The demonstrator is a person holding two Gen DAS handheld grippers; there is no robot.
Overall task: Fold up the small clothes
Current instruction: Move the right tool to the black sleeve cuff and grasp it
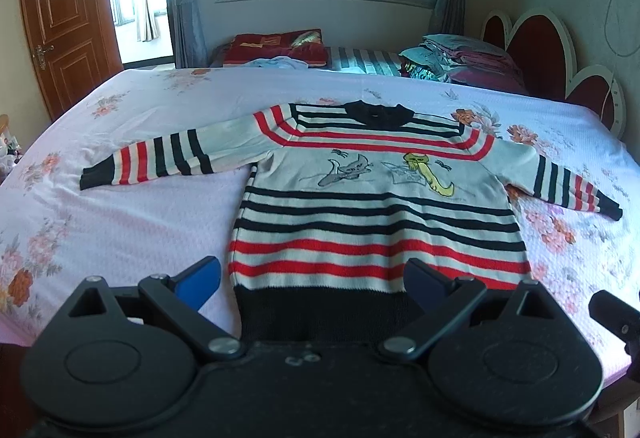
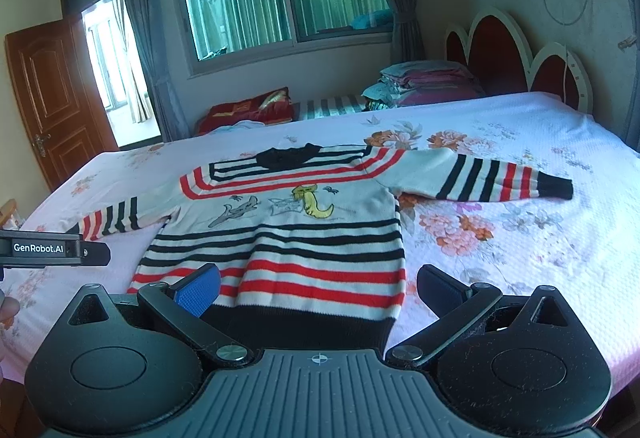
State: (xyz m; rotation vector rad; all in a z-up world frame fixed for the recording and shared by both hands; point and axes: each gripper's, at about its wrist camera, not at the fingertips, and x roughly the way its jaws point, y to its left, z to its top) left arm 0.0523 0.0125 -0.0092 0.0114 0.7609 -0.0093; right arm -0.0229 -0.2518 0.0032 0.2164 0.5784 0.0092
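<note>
Sweater point(image 1: 376, 214) lies flat, unfolded on bed point(image 1: 120, 238); left gripper point(image 1: 312, 282) and right gripper point(image 2: 318, 288) spread wide, apparently hovering, nothing held; all folds remain.

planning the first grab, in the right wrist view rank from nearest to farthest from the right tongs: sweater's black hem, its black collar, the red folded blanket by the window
1. Black knitted hem, just ahead of the open right tongs.
2. Black collar, mid-bed.
3. Red folded blanket, far side, under the window.
</note>
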